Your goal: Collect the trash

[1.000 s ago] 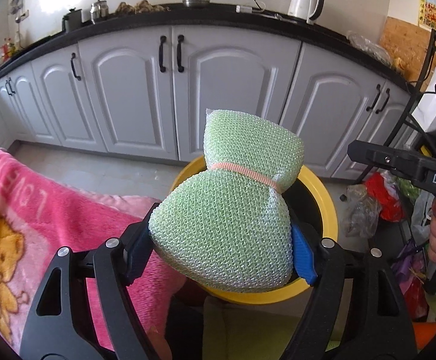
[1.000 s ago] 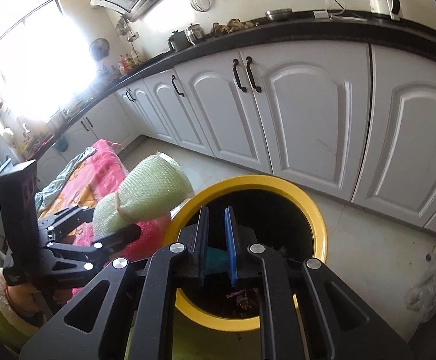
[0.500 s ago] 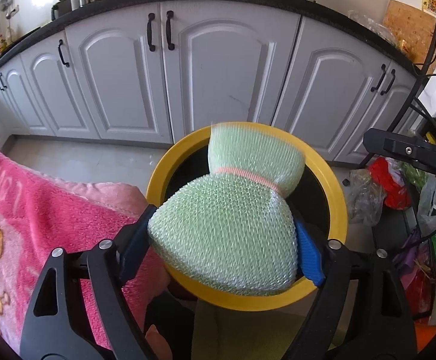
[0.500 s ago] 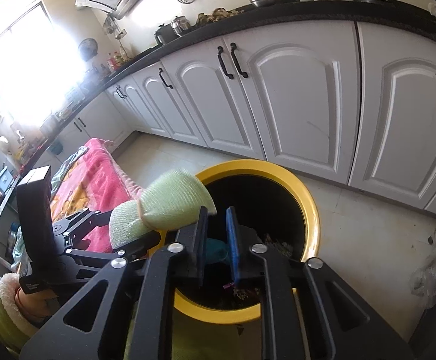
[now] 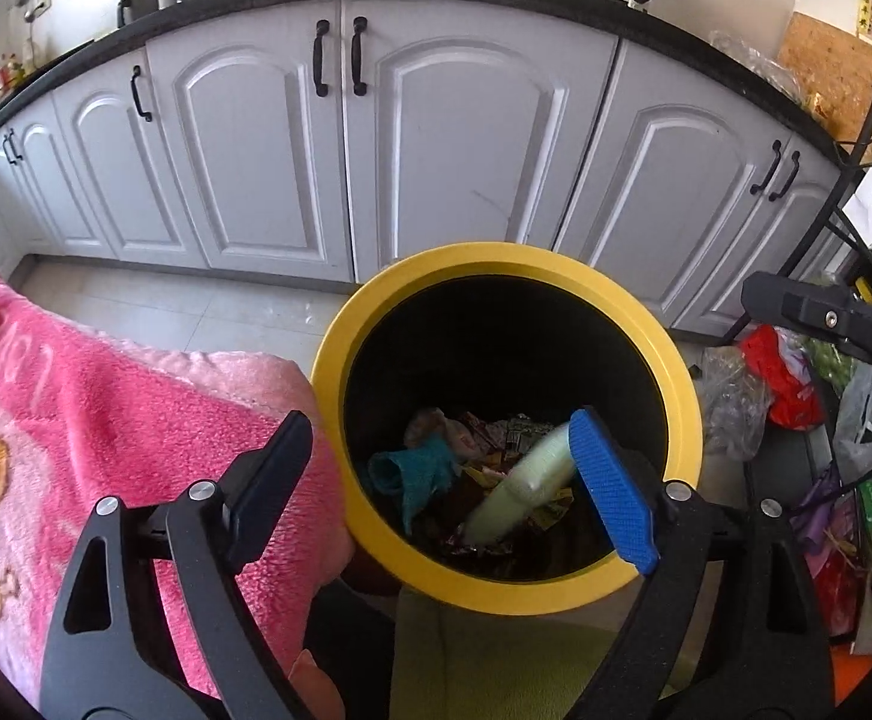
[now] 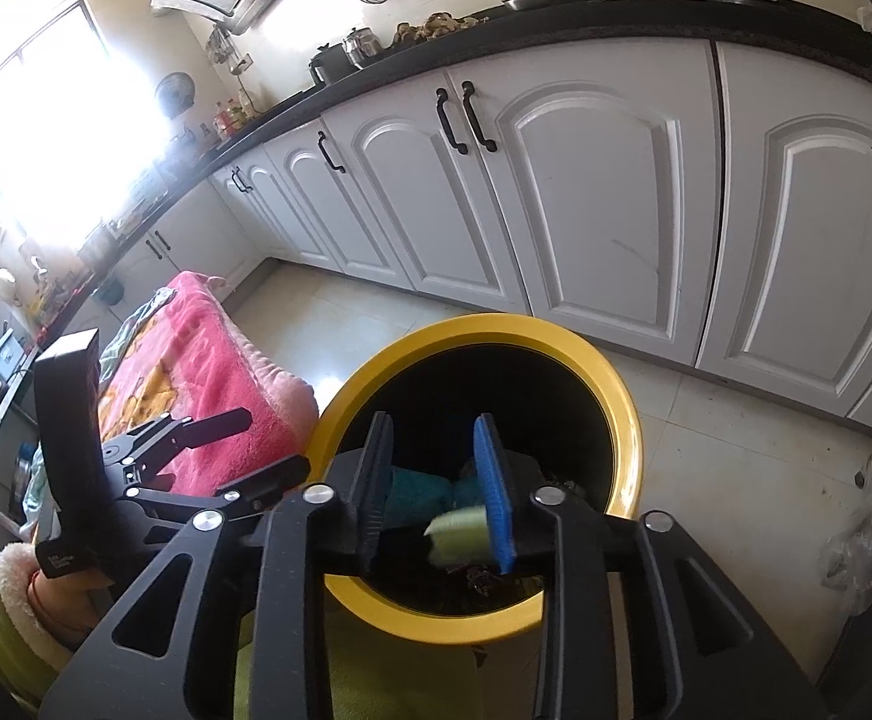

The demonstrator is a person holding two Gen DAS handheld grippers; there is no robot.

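Green sponge (image 5: 520,492) inside yellow bin (image 5: 685,384), looks soft, light; pinch mid-body. Left gripper (image 5: 442,480) spread wide, empty. Right gripper (image 6: 436,483) part-open, empty.

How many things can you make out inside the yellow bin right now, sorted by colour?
Inside the yellow bin:
Pale green: 1, the mesh sponge, blurred
Teal: 1, a crumpled cloth
Mixed wrappers: 1 heap, pieces too jumbled to count singly
Total: 3 distinguishable things. The left gripper above the bin is open with nothing between its fingers.
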